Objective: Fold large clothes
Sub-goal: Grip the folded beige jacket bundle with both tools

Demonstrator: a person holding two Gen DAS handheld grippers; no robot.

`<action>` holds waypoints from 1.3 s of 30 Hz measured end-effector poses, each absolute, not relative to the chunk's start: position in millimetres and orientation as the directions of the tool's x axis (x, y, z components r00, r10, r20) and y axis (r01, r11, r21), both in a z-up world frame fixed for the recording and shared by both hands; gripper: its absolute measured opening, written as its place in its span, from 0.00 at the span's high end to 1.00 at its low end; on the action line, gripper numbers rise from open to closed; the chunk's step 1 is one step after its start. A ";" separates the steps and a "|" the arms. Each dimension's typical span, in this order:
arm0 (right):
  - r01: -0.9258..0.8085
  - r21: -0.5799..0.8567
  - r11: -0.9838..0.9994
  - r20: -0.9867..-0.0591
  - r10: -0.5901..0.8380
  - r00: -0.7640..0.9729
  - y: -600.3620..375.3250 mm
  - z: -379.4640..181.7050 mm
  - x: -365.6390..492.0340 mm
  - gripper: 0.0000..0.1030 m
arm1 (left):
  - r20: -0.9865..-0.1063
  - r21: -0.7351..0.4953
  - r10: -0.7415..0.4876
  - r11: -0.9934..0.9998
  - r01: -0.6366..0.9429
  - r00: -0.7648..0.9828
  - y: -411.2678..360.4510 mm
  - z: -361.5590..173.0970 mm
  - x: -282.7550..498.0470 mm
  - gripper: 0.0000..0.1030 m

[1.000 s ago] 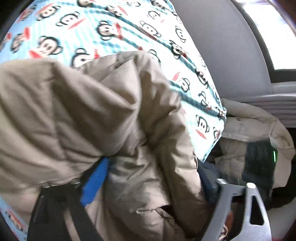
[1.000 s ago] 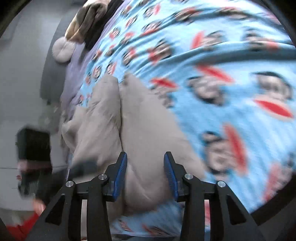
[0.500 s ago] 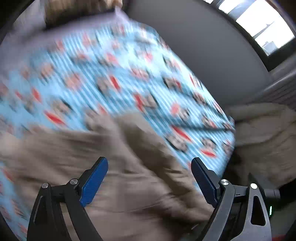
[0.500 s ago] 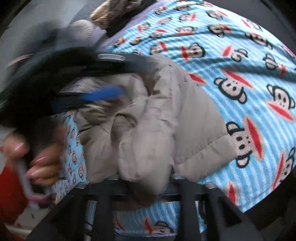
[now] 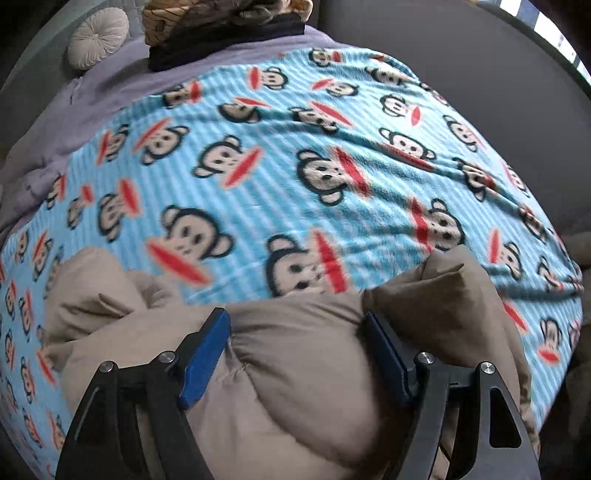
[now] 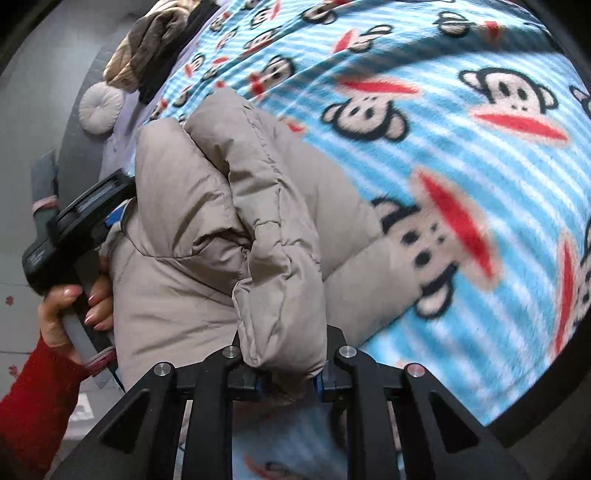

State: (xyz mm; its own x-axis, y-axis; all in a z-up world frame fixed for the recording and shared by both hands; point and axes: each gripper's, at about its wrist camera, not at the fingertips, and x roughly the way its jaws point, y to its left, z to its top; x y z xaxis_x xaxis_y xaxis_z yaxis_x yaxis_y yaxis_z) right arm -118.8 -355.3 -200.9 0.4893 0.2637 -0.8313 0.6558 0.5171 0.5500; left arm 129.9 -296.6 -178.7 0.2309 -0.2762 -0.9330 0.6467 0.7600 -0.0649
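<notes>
A beige puffer jacket (image 5: 295,369) lies bunched at the near edge of a bed covered by a blue monkey-print blanket (image 5: 295,166). My left gripper (image 5: 295,350) is open, its blue pads on either side of a thick fold of the jacket. In the right wrist view the jacket (image 6: 207,229) is a folded mound, and my right gripper (image 6: 288,380) is shut on a padded fold of it. The left gripper's body (image 6: 77,225), held by a hand in a red sleeve, shows at the jacket's left side.
A round white cushion (image 5: 98,42), a purple sheet (image 5: 74,110) and a pile of dark and tan clothes (image 5: 221,22) lie at the bed's far end. A grey wall (image 5: 498,92) runs along the right side. Floor shows left of the bed (image 6: 22,184).
My left gripper let go of the jacket, opened, and now straddles a fold near the bed's edge. My right gripper has closed on a fold of the jacket.
</notes>
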 end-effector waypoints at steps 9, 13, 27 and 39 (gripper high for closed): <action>0.661 0.588 0.466 -0.809 0.353 0.471 -385.9 -218.6 -116.3 0.82 | -0.952 -0.007 -0.200 0.769 0.639 0.230 -310.4 -202.1 133.7 0.26; 0.666 0.510 0.544 -0.859 0.280 0.429 -397.9 -178.9 -129.6 0.81 | -0.955 -0.004 -0.190 0.776 0.630 0.227 -310.0 -204.2 135.4 0.26; 0.269 0.344 0.900 -0.909 0.247 0.337 -362.8 -202.2 -65.4 0.83 | -0.955 0.036 -0.159 0.777 0.629 0.250 -315.1 -209.3 133.5 0.25; 0.330 0.382 0.863 -0.914 0.300 0.273 -377.1 -208.1 -67.0 0.83 | -0.945 -0.014 -0.203 0.807 0.590 0.256 -251.7 -122.1 94.9 0.25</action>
